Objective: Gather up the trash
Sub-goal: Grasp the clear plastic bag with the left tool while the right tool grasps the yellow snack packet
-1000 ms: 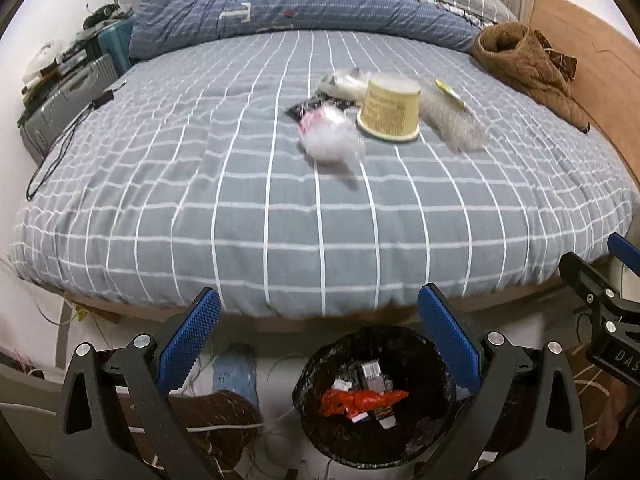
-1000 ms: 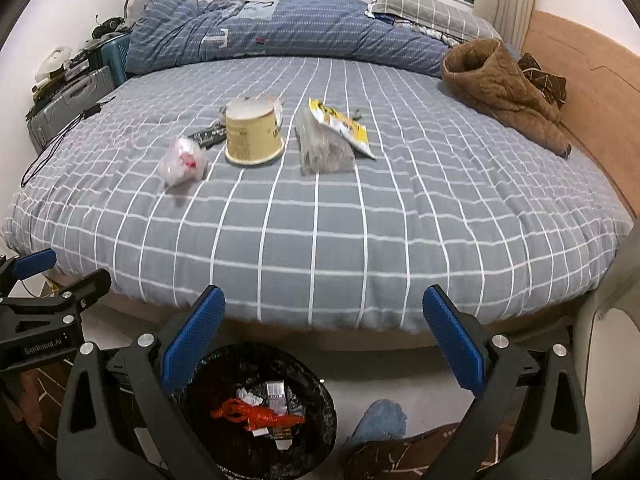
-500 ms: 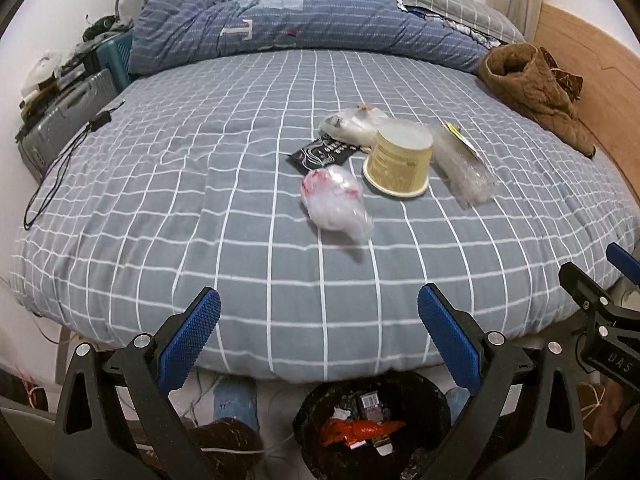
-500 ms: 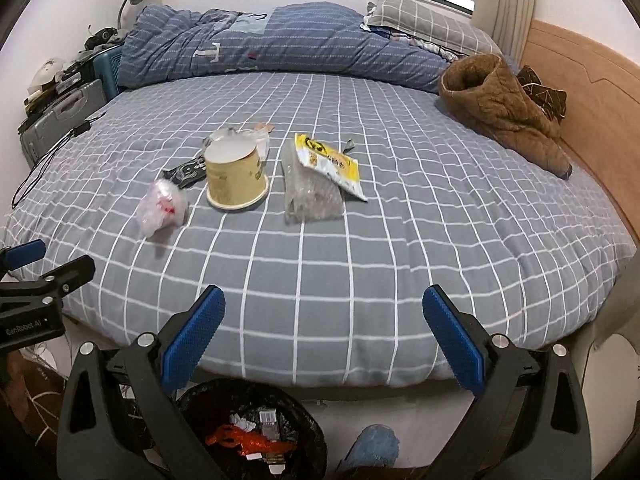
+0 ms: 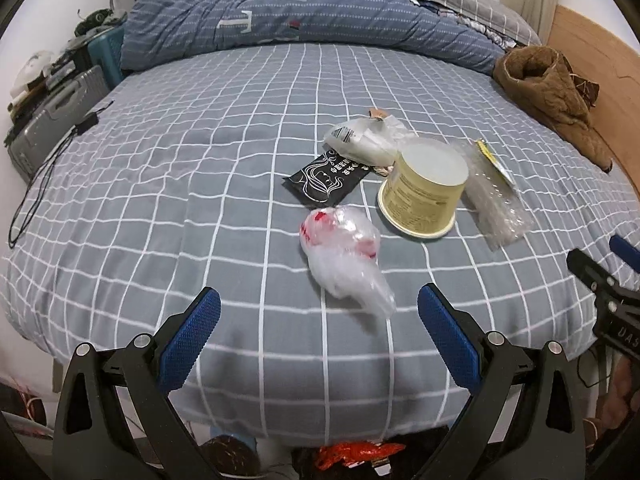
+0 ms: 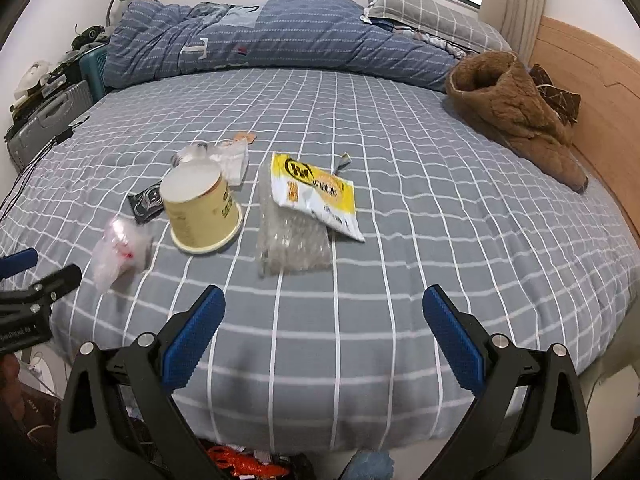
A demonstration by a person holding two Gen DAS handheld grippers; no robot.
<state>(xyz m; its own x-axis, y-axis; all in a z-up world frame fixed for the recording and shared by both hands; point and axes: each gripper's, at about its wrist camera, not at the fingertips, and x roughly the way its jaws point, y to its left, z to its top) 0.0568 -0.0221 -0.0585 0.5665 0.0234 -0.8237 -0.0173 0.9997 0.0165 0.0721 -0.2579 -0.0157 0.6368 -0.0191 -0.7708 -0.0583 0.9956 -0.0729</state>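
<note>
Trash lies in a cluster on the grey checked bed (image 5: 168, 208). A crumpled clear bag with red print (image 5: 344, 260) (image 6: 118, 252) is nearest, just beyond my left gripper (image 5: 318, 312), which is open and empty. Behind it are a black sachet (image 5: 326, 178), an upturned yellow paper cup (image 5: 424, 194) (image 6: 200, 210), a white plastic bag (image 5: 366, 140), a clear wrapper (image 6: 292, 236) and a yellow snack packet (image 6: 316, 192). My right gripper (image 6: 324, 312) is open and empty, short of the clear wrapper. Red trash in the bin (image 5: 352, 450) shows below the bed edge.
A folded blue duvet (image 6: 256, 36) and pillows lie at the back of the bed. A brown fleece garment (image 6: 512, 108) rests by the wooden headboard on the right. A grey suitcase (image 5: 44, 120) and cluttered items stand on the left, with a black cable (image 5: 44, 172) trailing onto the bed.
Both grippers have risen and moved forward over the bed edge toward the trash. The bin has dropped almost out of view. Both stay open.
</note>
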